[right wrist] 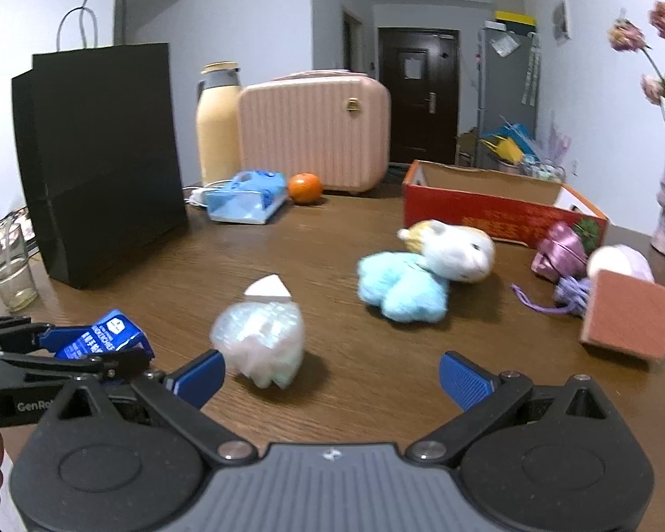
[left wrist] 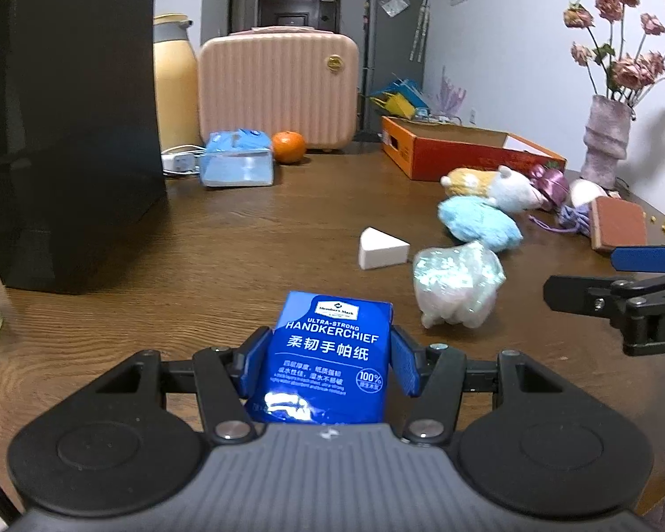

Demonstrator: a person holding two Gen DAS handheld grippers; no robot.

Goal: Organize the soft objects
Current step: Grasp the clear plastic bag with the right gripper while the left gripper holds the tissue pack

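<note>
Gripping the upright handkerchief pack (left wrist: 328, 354), left claw (left wrist: 326, 361); right claw (right wrist: 332, 379) gapes wide, empty.

wood table (right wrist: 332, 239) | on it — black bag (right wrist: 102, 155), pink case (right wrist: 314, 128), orange (right wrist: 305, 187), red box (right wrist: 487, 208)

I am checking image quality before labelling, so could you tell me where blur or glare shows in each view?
Left wrist view: sharp, with white glare on the handkerchief pack clamped in the left gripper. Right wrist view: motion-smeared, most on the iridescent plush ahead of the open right gripper.
</note>
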